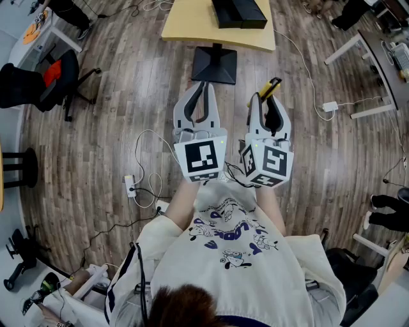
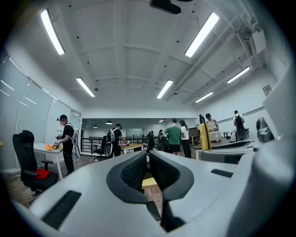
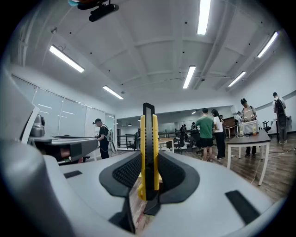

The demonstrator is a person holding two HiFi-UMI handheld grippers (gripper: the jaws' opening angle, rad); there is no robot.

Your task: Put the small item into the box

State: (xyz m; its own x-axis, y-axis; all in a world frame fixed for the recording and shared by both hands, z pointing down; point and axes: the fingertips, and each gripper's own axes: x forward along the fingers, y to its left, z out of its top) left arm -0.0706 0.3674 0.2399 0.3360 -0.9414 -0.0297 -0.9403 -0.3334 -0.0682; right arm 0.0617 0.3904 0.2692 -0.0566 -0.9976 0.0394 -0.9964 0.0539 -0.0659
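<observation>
Two grippers side by side. Right gripper (image 1: 271, 101) squeezes yellow knife (image 3: 148, 152), long side standing up, tip poking past jaws. Left gripper (image 1: 203, 89) jaws pressed together, nothing inside. Black box (image 1: 238, 13) sits on table (image 1: 185, 25), straight ahead, well apart.

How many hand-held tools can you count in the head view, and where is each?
2. The left tool is left of centre, jaws together and empty. The right tool beside it grips a yellow-and-black item. None appear hidden.
</observation>
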